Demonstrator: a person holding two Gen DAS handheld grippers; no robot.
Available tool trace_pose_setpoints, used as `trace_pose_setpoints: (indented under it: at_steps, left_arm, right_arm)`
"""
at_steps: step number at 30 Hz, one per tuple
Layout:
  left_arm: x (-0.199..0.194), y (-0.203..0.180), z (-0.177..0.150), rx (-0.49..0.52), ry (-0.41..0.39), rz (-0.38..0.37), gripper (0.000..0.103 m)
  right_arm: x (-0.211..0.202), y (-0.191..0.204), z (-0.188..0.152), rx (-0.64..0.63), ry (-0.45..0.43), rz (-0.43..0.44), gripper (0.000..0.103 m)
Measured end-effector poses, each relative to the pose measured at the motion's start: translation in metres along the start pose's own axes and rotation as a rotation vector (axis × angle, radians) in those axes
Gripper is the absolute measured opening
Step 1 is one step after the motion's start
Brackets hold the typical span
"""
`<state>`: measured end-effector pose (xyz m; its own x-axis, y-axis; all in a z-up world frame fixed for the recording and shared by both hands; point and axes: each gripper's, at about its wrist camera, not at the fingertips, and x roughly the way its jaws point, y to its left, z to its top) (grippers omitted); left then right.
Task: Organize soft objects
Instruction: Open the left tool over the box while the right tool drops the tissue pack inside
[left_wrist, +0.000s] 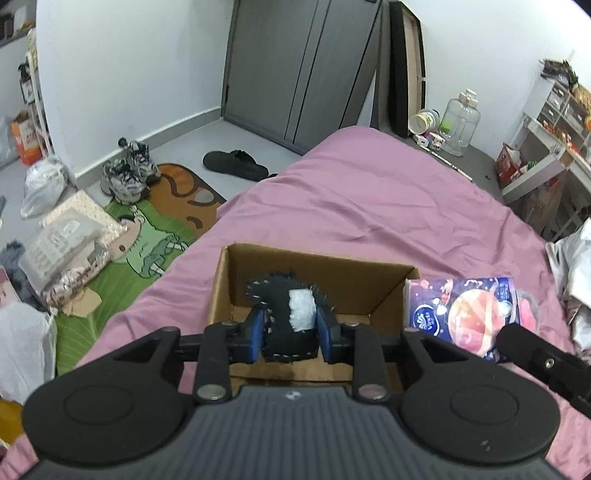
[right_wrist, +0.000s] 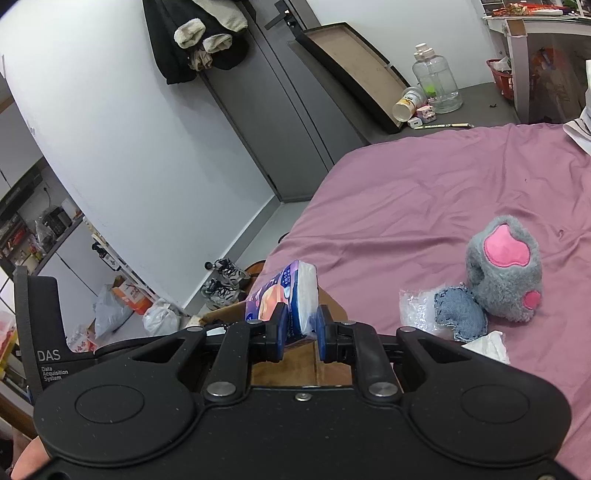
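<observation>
Both pairs of tongs are loaded at once over the cardboard box (left_wrist: 321, 280), which sits open on the pink bed sheet (left_wrist: 369, 192). The left tongs (left_wrist: 290, 330) are closed onto a small black fabric pouch (left_wrist: 284, 314) with pale stitching round a ragged edge and a white patch on its face; it hangs just above the box opening. The right tongs (right_wrist: 301, 328) are clamped on a pack of tissues (right_wrist: 291, 295), glossy purple wrap with a planet print, held on edge just beside the box's right wall.

My worry is crowding. Two tools heading for one small opening could knock together, or nudge a thin cardboard wall and tip the light box on the soft, yielding mattress. The slick wrapper looks likely to slide between the blue pads if the squeeze eases, and the pack, let go early, would land on the rim or the sheet. The limp pouch could snag its frayed seam on a pad as it is let go.

Still out on the bed are a grey furry paw-shaped plush (right_wrist: 506, 269) with pink pads, a small stitched denim cushion (right_wrist: 460, 314) touching it, and a crinkly clear plastic bag (right_wrist: 417, 306) beside that.
</observation>
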<state>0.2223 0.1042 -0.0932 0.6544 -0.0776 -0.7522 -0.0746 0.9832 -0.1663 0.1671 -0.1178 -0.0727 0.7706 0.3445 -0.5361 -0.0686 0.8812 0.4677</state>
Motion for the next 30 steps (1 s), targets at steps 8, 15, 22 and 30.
trace_pose_setpoints:
  at_steps: [8,15,22,30]
  left_arm:
    - [-0.01,-0.003,0.003,0.041,-0.054,0.048,0.071]
    - [-0.027,0.009,0.003,-0.019,-0.06,0.092,0.082]
    - [-0.043,0.015,0.0,-0.075,-0.004,0.126,0.095]
    - [-0.076,0.01,0.003,-0.102,-0.046,0.107,0.103]
  right_arm:
    - [0.016,0.0,-0.001,0.017,0.017,0.001,0.016]
    - [0.028,0.006,-0.001,0.023,0.034,0.052,0.024]
    - [0.01,0.007,0.0,0.027,0.028,0.026,0.075]
    - [-0.023,-0.002,0.021,0.019,-0.006,-0.036,0.098]
